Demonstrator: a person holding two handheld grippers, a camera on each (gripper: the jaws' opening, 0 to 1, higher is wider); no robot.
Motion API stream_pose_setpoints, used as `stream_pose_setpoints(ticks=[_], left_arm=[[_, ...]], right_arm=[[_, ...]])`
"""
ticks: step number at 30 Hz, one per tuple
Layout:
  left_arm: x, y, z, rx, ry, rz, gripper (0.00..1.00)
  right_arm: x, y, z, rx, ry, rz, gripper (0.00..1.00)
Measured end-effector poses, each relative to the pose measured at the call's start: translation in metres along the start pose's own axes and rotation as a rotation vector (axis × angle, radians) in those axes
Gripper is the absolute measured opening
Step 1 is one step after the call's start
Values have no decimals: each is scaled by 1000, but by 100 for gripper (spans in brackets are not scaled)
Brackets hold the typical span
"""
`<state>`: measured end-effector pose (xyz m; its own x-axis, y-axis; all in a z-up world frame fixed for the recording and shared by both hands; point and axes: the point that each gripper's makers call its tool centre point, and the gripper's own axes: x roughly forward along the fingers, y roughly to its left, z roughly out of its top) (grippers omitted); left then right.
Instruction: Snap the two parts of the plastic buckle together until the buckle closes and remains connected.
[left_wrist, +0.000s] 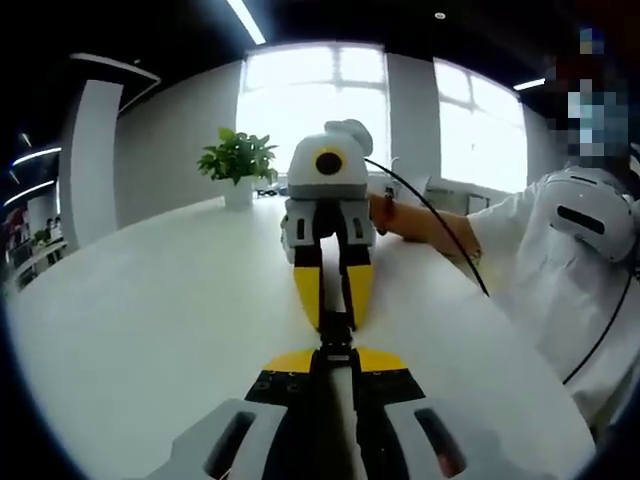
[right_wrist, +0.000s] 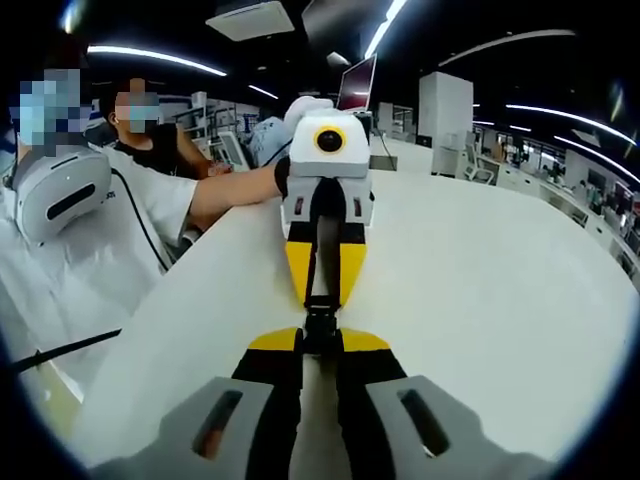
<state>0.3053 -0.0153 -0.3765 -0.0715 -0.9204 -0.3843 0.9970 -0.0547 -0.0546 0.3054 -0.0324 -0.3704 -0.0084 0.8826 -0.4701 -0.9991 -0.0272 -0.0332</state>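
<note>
I had my left gripper (left_wrist: 334, 362) and right gripper (right_wrist: 320, 357) tip to tip above the white table (left_wrist: 150, 320), each pinching one end of the small black plastic buckle (left_wrist: 336, 338), so that both halves lined up for pressing together.

I'm working in an open-plan office, long white table (left_wrist: 150, 320) under ceiling strip lights (right_wrist: 150, 57), potted plant (left_wrist: 238, 160) by bright windows (left_wrist: 310, 95), monitor (right_wrist: 358, 84) and rows of desks (right_wrist: 560, 195) behind.
</note>
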Motion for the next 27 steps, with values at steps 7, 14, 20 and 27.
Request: stream_pose_setpoints(ticks=[7,14,20,27], left_arm=[[-1,0,0,-19,-5,-3,10],[1,-1,0,-18,-16,-4,10],[2,-2,-1,-19,-16,-12,9],[4,-3,-1,-34,-19,-22,9]], right_arm=[[1,1,0,9,-2,-1,11],[1,1,-1,19,8,-12,10],[0,-1,-1,21,4,-4,9],[1,-1,-1,10,11,-8,9]])
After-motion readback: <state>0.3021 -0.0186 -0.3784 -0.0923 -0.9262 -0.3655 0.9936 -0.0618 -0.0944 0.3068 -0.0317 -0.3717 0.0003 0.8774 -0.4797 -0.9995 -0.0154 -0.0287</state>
